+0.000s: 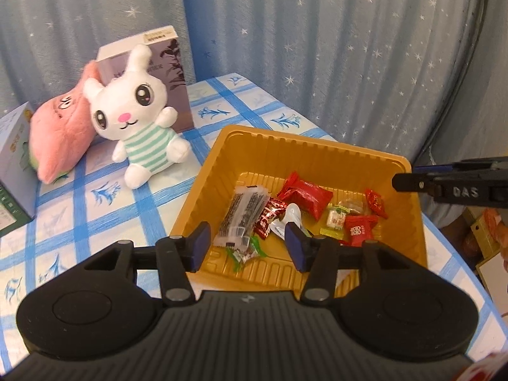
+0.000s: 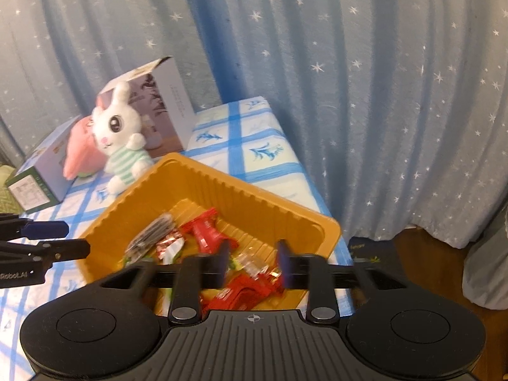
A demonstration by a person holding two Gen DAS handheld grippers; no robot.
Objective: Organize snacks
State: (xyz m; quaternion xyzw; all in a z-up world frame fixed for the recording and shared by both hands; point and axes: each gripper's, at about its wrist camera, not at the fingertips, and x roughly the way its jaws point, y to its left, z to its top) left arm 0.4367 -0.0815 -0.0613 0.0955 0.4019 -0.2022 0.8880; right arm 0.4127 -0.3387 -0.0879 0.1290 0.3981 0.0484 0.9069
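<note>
A gold plastic tray (image 1: 276, 146) sits on the blue checked tablecloth and holds several wrapped snacks: a clear packet of dark sticks (image 1: 243, 216), a red pouch (image 1: 306, 195), small red candies (image 1: 360, 228) and a green-wrapped sweet (image 1: 243, 255). My left gripper (image 1: 247, 246) is open and empty over the tray's near edge. My right gripper (image 2: 254, 262) is open and empty over the tray's (image 2: 222, 181) right near corner, above red wrappers (image 2: 244, 292). The right gripper also shows at the right in the left wrist view (image 1: 444, 187).
A white plush rabbit (image 1: 136, 117), a pink plush (image 1: 60, 133) and a standing box (image 1: 171, 73) are at the table's back left. A carton (image 1: 14, 165) stands at the far left. A starred blue curtain hangs behind. The table edge drops off on the right.
</note>
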